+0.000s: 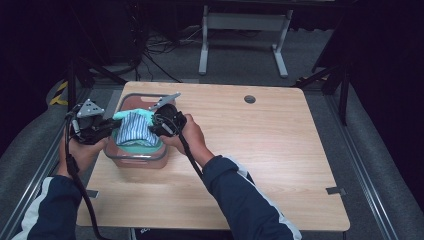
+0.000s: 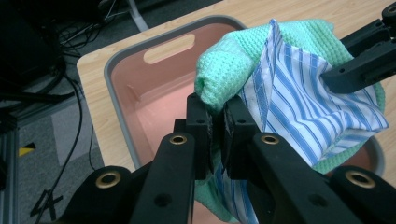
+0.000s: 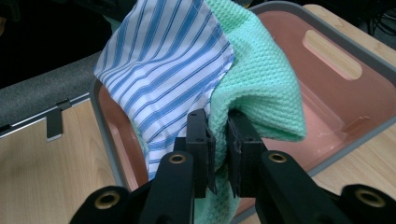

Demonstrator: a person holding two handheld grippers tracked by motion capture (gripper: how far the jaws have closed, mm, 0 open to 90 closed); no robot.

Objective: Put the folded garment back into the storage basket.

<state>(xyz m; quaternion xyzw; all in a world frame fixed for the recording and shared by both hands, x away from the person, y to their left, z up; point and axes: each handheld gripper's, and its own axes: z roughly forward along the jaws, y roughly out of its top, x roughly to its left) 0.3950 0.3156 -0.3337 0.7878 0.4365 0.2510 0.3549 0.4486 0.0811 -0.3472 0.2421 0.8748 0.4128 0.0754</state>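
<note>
Both tongs, left and right, pinch the cloth bundle, stretched left-to-right above the pink bin.

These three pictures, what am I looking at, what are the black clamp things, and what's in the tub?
There is no robot arm here. A person at a wooden table holds a hand tool in each hand. From above you see the left gripper and the right gripper. The other two pictures come from cameras riding on those tools, looking along their black fingers. On the table sits a pink tub with a grey rim. Over it hangs a bundle of cloth: a green knitted cloth and a blue and white striped cloth. Each tool is closed on the bundle, from opposite sides.
</note>
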